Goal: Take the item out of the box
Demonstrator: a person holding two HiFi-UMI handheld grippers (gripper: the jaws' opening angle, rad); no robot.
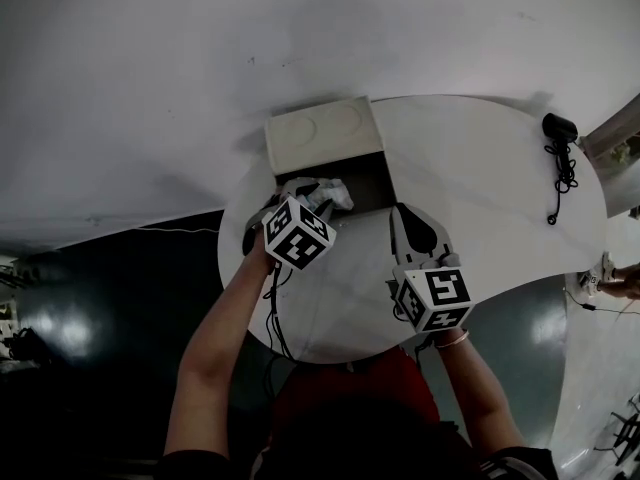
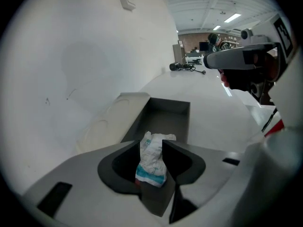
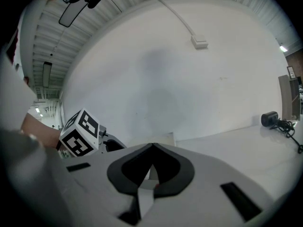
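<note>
**Left gripper (image 2: 151,141) at the box, packet not yet lifted.** My left fingers (image 2: 182,162) stand spread to either side of a crumpled packet (image 2: 152,167). They lie close against its sides, but I see no squeeze on it. The packet stands at the near end of the open dark box (image 2: 165,119), whose pale lid (image 2: 111,122) lies alongside. The fingers hide whether its lower end rests on the box floor. My right gripper (image 3: 151,145) has its fingers closed tip to tip on nothing. In the head view it lies on the round white desk (image 1: 480,228), just beside the box (image 1: 365,183) and not touching it.

**Hazards, as I judge them.**
- The packet is thin and creased, so a shallow pinch could slide off its top.
- A hard pinch would crush it further.
- The near box wall sits right under the left fingers, so closing low could catch the wall.
- Nothing steadies the box, so it could drag or tip on the lift.

**The packet.** It is white wrapper material, heavily wrinkled, with a teal band and a small red patch near its lower end. It stands roughly upright and looks soft, light and mostly flat.
</note>
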